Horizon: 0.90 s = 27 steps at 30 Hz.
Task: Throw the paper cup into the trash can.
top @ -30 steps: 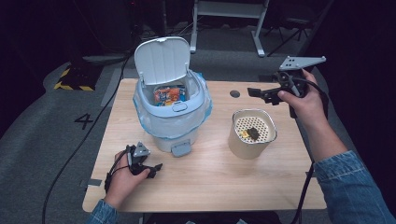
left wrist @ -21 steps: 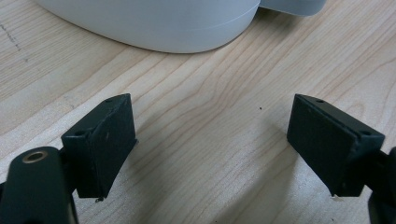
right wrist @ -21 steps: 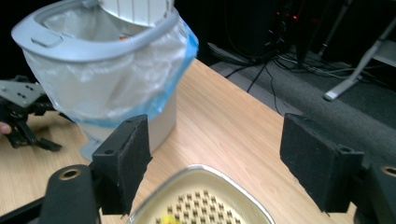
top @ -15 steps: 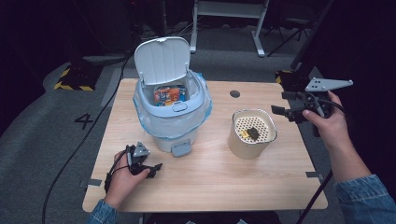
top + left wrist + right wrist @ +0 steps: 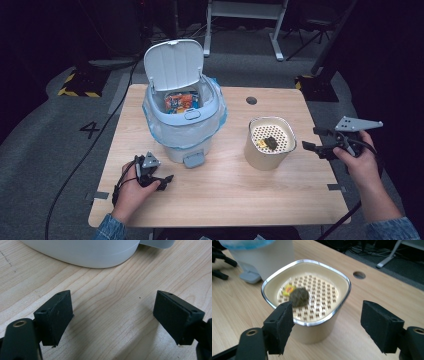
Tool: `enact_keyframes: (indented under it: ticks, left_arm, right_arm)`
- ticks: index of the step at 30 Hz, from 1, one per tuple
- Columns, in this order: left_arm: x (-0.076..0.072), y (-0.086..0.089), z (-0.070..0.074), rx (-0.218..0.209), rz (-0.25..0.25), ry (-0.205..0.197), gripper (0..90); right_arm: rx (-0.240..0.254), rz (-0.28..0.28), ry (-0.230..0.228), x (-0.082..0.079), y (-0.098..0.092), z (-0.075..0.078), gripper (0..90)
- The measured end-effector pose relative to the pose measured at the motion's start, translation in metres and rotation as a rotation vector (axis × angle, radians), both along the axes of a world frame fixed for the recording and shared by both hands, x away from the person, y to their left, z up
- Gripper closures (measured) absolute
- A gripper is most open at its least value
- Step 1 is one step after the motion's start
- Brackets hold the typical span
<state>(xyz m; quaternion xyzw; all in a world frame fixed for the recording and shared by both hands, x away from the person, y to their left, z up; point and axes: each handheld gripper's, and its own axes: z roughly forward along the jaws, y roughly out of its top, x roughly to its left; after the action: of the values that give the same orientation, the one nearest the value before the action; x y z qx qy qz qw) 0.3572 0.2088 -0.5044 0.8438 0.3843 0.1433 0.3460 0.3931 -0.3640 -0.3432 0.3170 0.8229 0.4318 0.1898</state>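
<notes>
Fingers of the left gripper [image 5: 113, 320] stand wide apart with nothing between them, low over bare bench [image 5: 225, 195] wood and aimed at the base of the white bin [image 5: 182, 125]. Those of the right gripper [image 5: 327, 325] are spread just as wide and hold nothing; it hangs at the bench's right edge, pointing at the cream container [image 5: 307, 300]. That container stands upright, right of the bin and apart from it, with a dark lump [image 5: 298, 297] and a yellow scrap [image 5: 287, 290] on its perforated insert. The bin's lid [image 5: 173, 64] is tipped up and back. Open wood lies along the near edge between the two hands.
</notes>
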Motion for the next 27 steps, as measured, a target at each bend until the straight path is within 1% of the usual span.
enact_keyframes:
  ticks: [1, 2, 4, 5, 6, 7, 8, 9, 10, 11, 12, 13, 14, 16, 17, 18, 20, 21, 22, 24, 25, 27]
  left_arm:
    - [0.000, 0.000, 0.000, -0.001, 0.002, 0.002, 16.6]
    - [0.000, 0.000, 0.000, -0.002, 0.004, 0.002, 17.3]
    - [0.000, 0.002, 0.000, -0.004, 0.005, -0.003, 19.1]
    - [0.000, 0.002, 0.000, -0.004, 0.005, -0.003, 20.1]
    - [0.000, 0.003, 0.001, -0.002, 0.006, -0.007, 20.8]
    - [0.000, 0.003, 0.001, -0.002, 0.006, -0.007, 21.3]
    - [0.000, 0.004, 0.001, -0.009, 0.012, -0.006, 21.5]
    - [0.000, 0.005, 0.000, -0.012, 0.014, -0.006, 21.6]
    - [0.000, 0.005, 0.000, -0.012, 0.014, -0.006, 21.7]
    - [0.000, 0.006, 0.001, -0.010, 0.016, -0.007, 21.7]
    - [0.000, 0.006, 0.001, -0.018, 0.026, 0.002, 22.1]
    - [0.000, 0.006, 0.001, -0.018, 0.026, 0.002, 22.2]
    - [0.000, 0.007, 0.001, -0.015, 0.030, -0.003, 22.5]
    - [0.000, 0.008, 0.001, -0.011, 0.030, -0.002, 22.5]
    - [0.000, 0.008, 0.001, -0.011, 0.030, -0.002, 22.5]
    - [-0.002, 0.008, 0.002, -0.009, 0.039, 0.003, 22.8]
    - [-0.003, 0.008, 0.002, -0.011, 0.043, 0.006, 23.0]
    - [-0.003, 0.008, 0.002, -0.011, 0.043, 0.006, 23.0]
    - [-0.003, 0.010, 0.002, -0.006, 0.042, 0.001, 23.0]
    - [-0.004, 0.011, 0.003, -0.012, 0.048, 0.012, 23.2]
    - [-0.004, 0.011, 0.003, -0.012, 0.048, 0.012, 23.2]
    - [-0.004, 0.012, 0.004, -0.019, 0.053, 0.009, 23.2]
  right_arm:
    - [-0.001, -0.009, 0.006, -0.002, -0.003, -0.007, 26.7]
    - [0.010, -0.023, 0.018, -0.006, -0.008, -0.022, 26.7]
    - [0.011, -0.038, 0.027, -0.009, -0.012, -0.035, 26.3]
    - [0.011, -0.038, 0.027, -0.009, -0.012, -0.035, 26.3]
    - [0.031, -0.051, 0.043, -0.011, -0.016, -0.050, 26.1]
    - [0.031, -0.051, 0.043, -0.011, -0.016, -0.050, 26.1]
    - [0.036, -0.066, 0.055, -0.013, -0.019, -0.063, 25.9]
    - [0.037, -0.071, 0.056, -0.014, -0.021, -0.070, 25.9]
    - [0.037, -0.071, 0.056, -0.014, -0.021, -0.070, 25.9]
    - [0.034, -0.080, 0.061, -0.015, -0.022, -0.075, 25.8]
    - [0.017, -0.099, 0.068, -0.016, -0.024, -0.085, 25.4]
    - [0.017, -0.099, 0.068, -0.016, -0.024, -0.085, 25.4]
    - [-0.006, -0.115, 0.073, -0.019, -0.024, -0.095, 25.0]
    - [-0.020, -0.122, 0.084, -0.020, -0.024, -0.103, 24.6]
    - [-0.020, -0.122, 0.084, -0.020, -0.024, -0.103, 24.6]
    - [-0.032, -0.128, 0.093, -0.021, -0.022, -0.113, 24.0]
    - [-0.035, -0.133, 0.103, -0.022, -0.021, -0.124, 23.7]
    - [-0.035, -0.133, 0.103, -0.022, -0.021, -0.124, 23.7]
    - [-0.041, -0.138, 0.112, -0.022, -0.019, -0.133, 23.6]
    - [-0.050, -0.145, 0.121, -0.023, -0.018, -0.140, 23.4]
    - [-0.050, -0.145, 0.121, -0.023, -0.018, -0.140, 23.4]
    - [-0.070, -0.146, 0.123, -0.023, -0.016, -0.147, 22.9]
